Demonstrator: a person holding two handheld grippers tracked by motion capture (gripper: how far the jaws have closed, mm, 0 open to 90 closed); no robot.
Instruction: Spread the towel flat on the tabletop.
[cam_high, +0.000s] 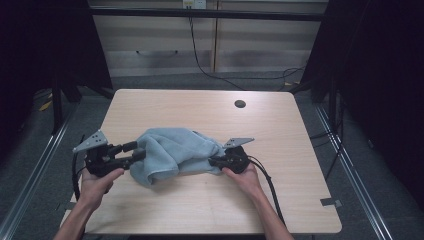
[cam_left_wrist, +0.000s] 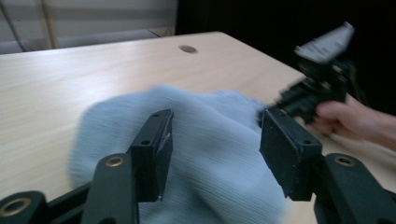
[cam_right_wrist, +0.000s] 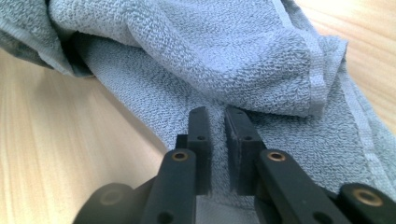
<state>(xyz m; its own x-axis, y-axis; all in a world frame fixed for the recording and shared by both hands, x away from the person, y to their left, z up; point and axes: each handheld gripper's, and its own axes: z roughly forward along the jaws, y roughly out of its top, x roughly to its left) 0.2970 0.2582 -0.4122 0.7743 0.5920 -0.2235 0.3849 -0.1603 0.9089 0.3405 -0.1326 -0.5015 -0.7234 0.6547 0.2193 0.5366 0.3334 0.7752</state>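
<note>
Blue-grey terry towel (cam_high: 172, 155) is lying bunched mid-table (cam_high: 280, 200), long axis running left to right between both tools. Right gripper (cam_right_wrist: 217, 116) is pinching its right end, jaws narrow, seemingly on cloth. Left gripper (cam_left_wrist: 212, 135) is gaping wide just at the left end, gripping nothing.

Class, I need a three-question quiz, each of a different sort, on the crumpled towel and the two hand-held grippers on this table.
1. True or false: the left gripper has its jaws spread apart.
2. What do the right gripper's nearly closed jaws pinch?
3. The round hole in the light wooden table lies: A) beyond the towel, B) under the person's left hand, C) at the near edge.

Key: 1 true; 2 a fold of the crumpled light blue terry towel; 3 A.
</note>
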